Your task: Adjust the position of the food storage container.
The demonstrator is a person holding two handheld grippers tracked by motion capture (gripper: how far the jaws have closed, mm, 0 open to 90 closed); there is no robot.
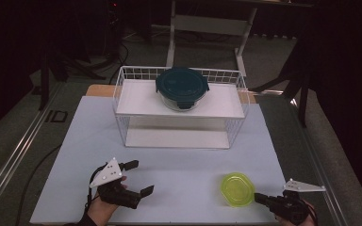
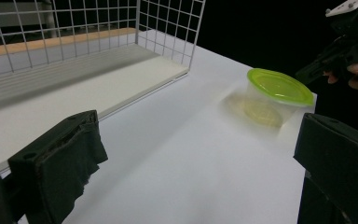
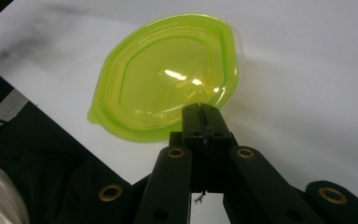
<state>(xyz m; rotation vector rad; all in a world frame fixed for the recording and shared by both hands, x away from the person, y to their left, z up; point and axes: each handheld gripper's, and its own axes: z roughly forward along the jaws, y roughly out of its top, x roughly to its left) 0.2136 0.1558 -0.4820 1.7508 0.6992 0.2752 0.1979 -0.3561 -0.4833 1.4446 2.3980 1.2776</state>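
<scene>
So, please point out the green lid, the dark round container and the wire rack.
green lid (image 3: 168, 79): right gripper view, its centre.
dark round container (image 1: 182, 84): high view, lid top.
wire rack (image 1: 136, 73): high view, back rim.

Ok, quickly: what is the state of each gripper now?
Left gripper: open, holding nothing.
Right gripper: shut at the rim of the green-lidded container; a grip on it cannot be told.
</scene>
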